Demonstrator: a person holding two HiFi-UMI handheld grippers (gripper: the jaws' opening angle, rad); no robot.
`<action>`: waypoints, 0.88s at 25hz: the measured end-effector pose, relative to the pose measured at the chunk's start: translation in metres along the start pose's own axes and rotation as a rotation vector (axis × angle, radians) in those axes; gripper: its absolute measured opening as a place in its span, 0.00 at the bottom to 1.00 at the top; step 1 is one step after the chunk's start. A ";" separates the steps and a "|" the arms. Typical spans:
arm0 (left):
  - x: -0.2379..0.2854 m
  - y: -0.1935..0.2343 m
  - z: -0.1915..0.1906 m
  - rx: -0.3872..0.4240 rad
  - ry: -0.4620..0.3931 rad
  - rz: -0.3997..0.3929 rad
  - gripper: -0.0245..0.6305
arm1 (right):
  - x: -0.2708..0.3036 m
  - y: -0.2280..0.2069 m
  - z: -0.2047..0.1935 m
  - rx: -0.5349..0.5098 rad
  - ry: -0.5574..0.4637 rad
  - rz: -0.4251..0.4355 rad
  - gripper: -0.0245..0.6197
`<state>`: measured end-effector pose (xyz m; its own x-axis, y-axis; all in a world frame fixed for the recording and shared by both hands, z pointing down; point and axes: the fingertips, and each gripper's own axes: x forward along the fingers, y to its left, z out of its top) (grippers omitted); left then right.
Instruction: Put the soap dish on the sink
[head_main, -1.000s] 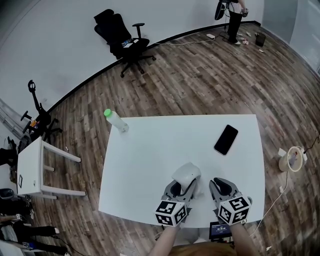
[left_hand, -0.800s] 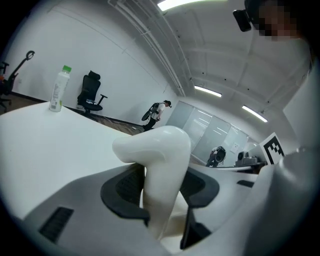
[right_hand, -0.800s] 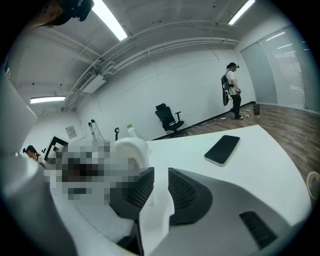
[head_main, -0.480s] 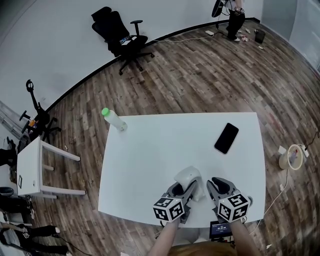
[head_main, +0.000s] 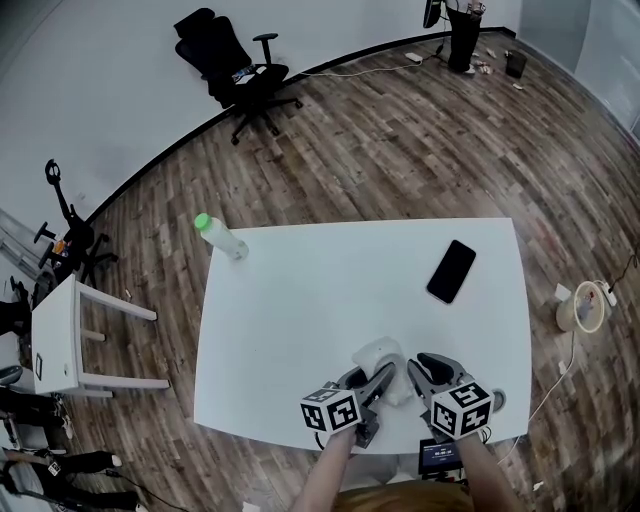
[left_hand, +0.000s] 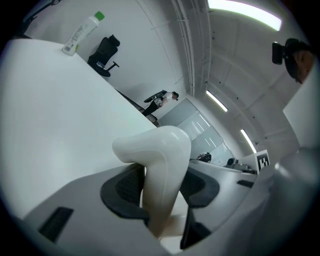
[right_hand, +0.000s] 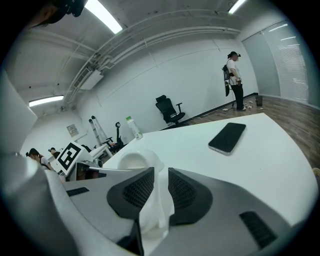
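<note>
The white soap dish (head_main: 377, 354) hangs just over the near edge of the white table (head_main: 300, 310), held between both grippers. My left gripper (head_main: 376, 379) is shut on its curved body (left_hand: 161, 159), with the dark pads on either side. My right gripper (head_main: 414, 372) is shut on a thin white edge of the same dish (right_hand: 141, 161), which runs up between its ribbed pads. In the left gripper view the left gripper (left_hand: 161, 189) is tilted, so the table looks slanted. The right gripper (right_hand: 160, 194) points across the table top.
A black phone (head_main: 451, 271) lies on the table's right side, and a green-capped bottle (head_main: 219, 236) lies at its far left corner. A small dark device (head_main: 440, 458) sits below the table's near edge. A black office chair (head_main: 225, 70) and a small white side table (head_main: 60, 340) stand on the wooden floor.
Both grippers have sunk towards the table's near edge with the soap dish between them. The left gripper has rolled and the dish has turned with it.
</note>
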<state>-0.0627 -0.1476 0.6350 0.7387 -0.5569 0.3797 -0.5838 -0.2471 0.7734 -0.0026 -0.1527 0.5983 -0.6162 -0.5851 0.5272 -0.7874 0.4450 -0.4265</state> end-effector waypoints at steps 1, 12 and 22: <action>0.002 0.001 -0.003 -0.034 0.013 -0.021 0.32 | 0.002 -0.001 -0.002 -0.004 0.010 -0.001 0.15; 0.009 0.006 -0.022 -0.358 0.117 -0.187 0.32 | 0.021 0.004 -0.016 -0.030 0.097 0.032 0.19; 0.018 0.003 -0.028 -0.418 0.217 -0.216 0.32 | 0.030 -0.002 -0.023 -0.089 0.145 -0.002 0.19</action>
<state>-0.0421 -0.1358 0.6586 0.9063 -0.3402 0.2506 -0.2581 0.0241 0.9658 -0.0196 -0.1556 0.6313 -0.6054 -0.4848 0.6313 -0.7829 0.5058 -0.3623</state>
